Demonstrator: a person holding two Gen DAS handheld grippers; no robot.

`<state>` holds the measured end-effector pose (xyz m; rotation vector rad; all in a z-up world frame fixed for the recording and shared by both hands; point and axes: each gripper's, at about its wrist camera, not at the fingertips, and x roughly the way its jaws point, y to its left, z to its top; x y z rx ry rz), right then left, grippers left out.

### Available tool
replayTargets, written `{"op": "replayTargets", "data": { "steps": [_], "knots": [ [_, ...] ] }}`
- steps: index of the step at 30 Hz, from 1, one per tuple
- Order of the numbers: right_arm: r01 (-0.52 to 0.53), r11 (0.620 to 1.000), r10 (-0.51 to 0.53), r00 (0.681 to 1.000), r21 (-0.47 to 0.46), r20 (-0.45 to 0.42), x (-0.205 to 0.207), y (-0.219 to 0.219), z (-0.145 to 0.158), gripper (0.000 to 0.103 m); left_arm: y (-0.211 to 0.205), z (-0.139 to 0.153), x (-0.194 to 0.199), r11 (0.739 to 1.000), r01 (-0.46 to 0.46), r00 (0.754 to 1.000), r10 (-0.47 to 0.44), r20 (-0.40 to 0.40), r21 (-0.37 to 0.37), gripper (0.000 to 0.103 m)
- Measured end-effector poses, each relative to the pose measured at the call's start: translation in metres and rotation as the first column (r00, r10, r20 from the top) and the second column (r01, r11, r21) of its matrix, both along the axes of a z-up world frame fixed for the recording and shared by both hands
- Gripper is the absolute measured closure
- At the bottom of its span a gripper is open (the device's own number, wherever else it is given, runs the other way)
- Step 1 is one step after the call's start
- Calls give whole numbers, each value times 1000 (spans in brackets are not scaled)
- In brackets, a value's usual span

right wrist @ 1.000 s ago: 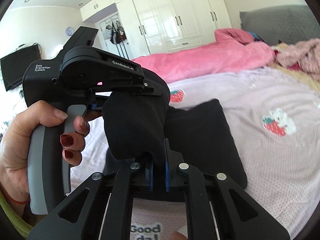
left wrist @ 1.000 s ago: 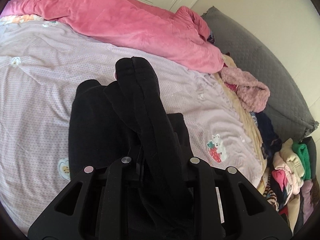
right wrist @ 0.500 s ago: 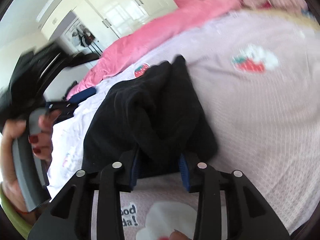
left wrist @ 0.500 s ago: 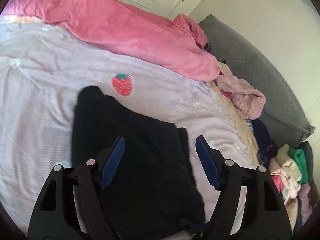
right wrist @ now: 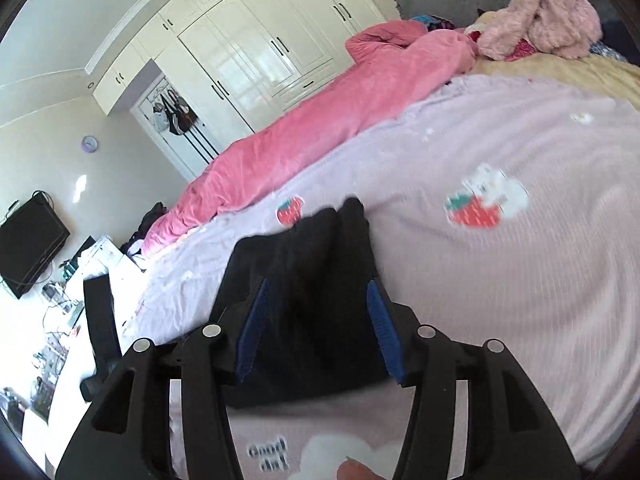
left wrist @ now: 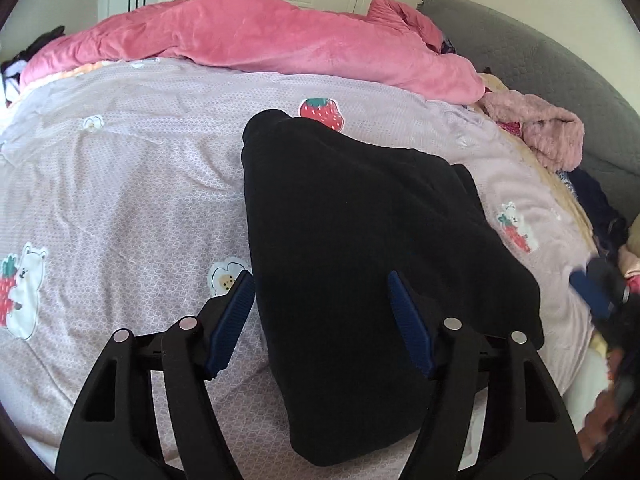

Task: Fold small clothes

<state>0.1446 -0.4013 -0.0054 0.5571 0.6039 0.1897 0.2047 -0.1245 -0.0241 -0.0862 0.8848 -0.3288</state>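
While the lilac bedsheet carries one pink duvet along its far edge, one folded black garment lies flat mid-bed. The left gripper tilts down over its near end, blue pads apart and clear of the cloth, having eased inward slightly. The right gripper, jaws just opening, has released it.

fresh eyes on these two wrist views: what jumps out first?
The folded black garment lying mid-bed on the lilac strawberry-print sheet, dark against pale. Both the left gripper and the right gripper hang open over its near edge, blue pads clear of the cloth, the right's jaws having just opened further. Behind it, a bright pink duvet runs along the bed's far side.
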Motion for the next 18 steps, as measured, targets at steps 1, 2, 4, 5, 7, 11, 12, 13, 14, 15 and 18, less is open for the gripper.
{"op": "replayTargets", "data": {
  "steps": [1,2,4,5,7,11,12,13,14,15,18],
  "knots": [
    [-21,1000,21,1000,-20,-22,15,3,1,53,0,0,-1,1000,1,1000,-1,11,2,43],
    [-32,999,30,998,-42,-50,29,6,1,53,-1,0,-2,1000,-2,1000,2,19,8,43],
    [-70,997,65,993,-45,-95,54,12,-3,53,-3,1,-3,1000,0,999,-1,32,24,44],
    [-79,996,75,989,-30,-126,69,14,-9,53,-3,2,-4,1000,2,999,-3,38,29,44],
    [-82,997,77,981,-17,-180,86,19,-21,54,-3,1,-6,1000,5,999,-6,41,29,44],
    [-112,994,112,968,15,-224,108,25,-37,54,-2,1,-7,999,12,999,-14,52,31,44],
    [-117,993,116,967,12,-226,110,26,-37,55,-2,1,-7,999,14,998,-16,54,32,44],
    [-126,992,121,967,-7,-224,111,29,-39,56,-2,1,-6,999,15,998,-17,55,33,44],
    [-141,990,132,967,-23,-219,112,31,-39,69,-2,2,-6,999,17,998,-19,55,31,44],
    [-146,989,135,967,-38,-217,111,33,-39,81,-2,2,-6,999,18,998,-20,55,31,44],
    [-158,984,145,976,-77,-160,105,36,-34,95,-2,2,-8,999,18,998,-20,58,26,44]
  ]
}}
